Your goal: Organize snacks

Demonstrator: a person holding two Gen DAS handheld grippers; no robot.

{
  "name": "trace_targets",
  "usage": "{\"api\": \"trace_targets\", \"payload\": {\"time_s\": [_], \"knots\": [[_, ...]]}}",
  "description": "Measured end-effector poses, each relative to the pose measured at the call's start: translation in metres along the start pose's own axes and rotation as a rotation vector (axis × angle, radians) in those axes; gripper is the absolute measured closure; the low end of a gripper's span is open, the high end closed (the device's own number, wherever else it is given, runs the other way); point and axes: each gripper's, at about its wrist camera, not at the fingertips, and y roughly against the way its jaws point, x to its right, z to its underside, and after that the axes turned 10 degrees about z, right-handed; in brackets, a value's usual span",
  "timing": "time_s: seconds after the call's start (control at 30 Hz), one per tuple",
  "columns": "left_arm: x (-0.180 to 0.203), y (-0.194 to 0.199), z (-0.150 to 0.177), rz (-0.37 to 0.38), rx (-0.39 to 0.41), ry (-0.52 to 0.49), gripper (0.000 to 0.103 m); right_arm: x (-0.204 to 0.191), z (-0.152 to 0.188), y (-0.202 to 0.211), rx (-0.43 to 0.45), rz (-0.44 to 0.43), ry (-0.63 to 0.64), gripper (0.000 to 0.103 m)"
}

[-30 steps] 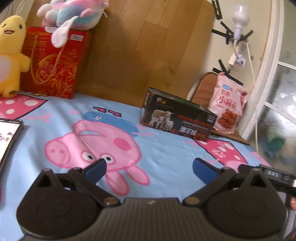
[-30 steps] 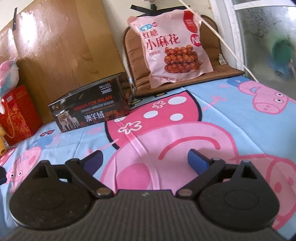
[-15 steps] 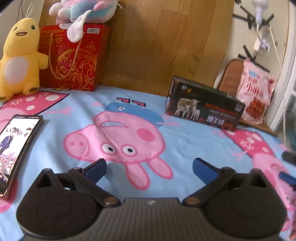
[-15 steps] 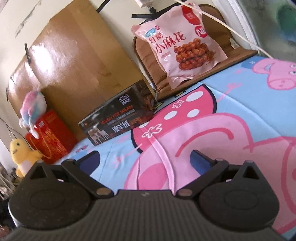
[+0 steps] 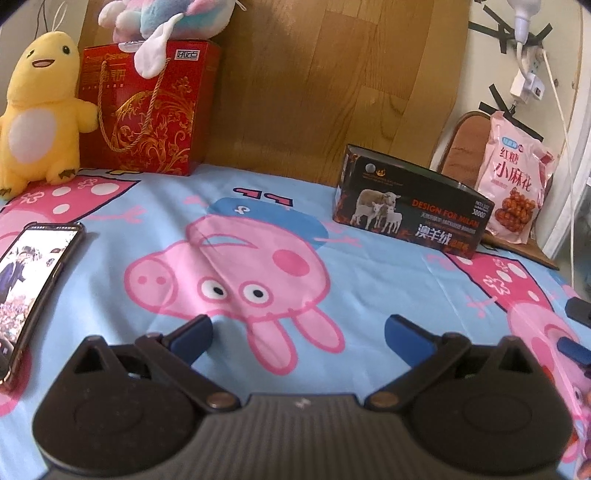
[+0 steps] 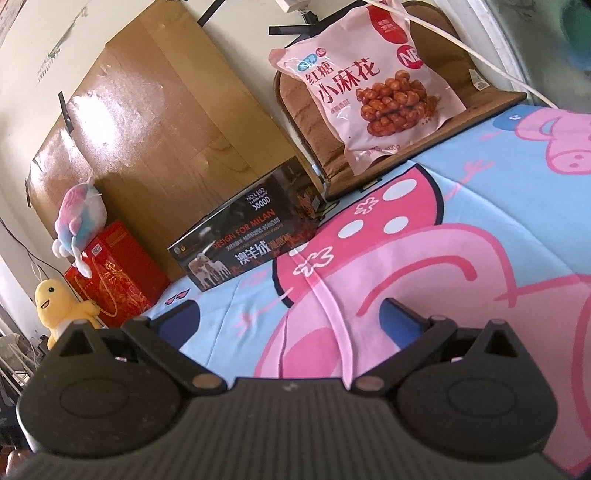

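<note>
A pink snack bag point(image 6: 369, 81) leans upright on a brown cushion point(image 6: 306, 110) at the back right; it also shows in the left wrist view point(image 5: 515, 177). A dark open-top box point(image 5: 410, 206) with sheep pictures stands on the bed to its left, also in the right wrist view point(image 6: 243, 243). My left gripper point(image 5: 297, 332) is open and empty, low over the cartoon pig sheet point(image 5: 184, 206). My right gripper point(image 6: 291, 319) is open and empty, well short of the bag and box.
A red gift bag point(image 5: 147, 110) with a pastel plush point(image 5: 166, 18) on top and a yellow plush point(image 5: 40, 107) stand at the back left. A phone point(image 5: 33, 280) lies at the left. A wooden board point(image 5: 332, 81) leans on the wall. A white cable point(image 5: 561, 110) hangs at the right.
The left view has swung left: the phone and yellow plush have come into view, and the box and bag have shifted right. The right gripper has tilted, and the red bag and plush have entered its view.
</note>
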Motion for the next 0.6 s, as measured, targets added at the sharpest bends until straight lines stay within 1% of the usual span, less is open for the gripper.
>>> {"api": "trace_targets", "payload": {"time_s": [0.27, 0.37, 0.53, 0.6], "knots": [[-0.0026, 0.0013, 0.0002, 0.036, 0.005, 0.013, 0.0, 0.0061, -0.0002, 0.0027, 0.013, -0.036, -0.024, 0.0], [-0.0015, 0.0011, 0.0006, 0.038, 0.0, 0.002, 0.0, 0.006, 0.0005, 0.0045, 0.025, -0.019, -0.031, 0.0], [0.0019, 0.0001, 0.0014, 0.023, -0.006, -0.019, 0.0, 0.0036, -0.0001, 0.0026, 0.028, 0.031, -0.021, 0.0], [0.0045, -0.0016, 0.0015, 0.008, -0.015, -0.032, 0.0, 0.0035, 0.0003, 0.0022, 0.027, 0.037, -0.018, 0.0]]}}
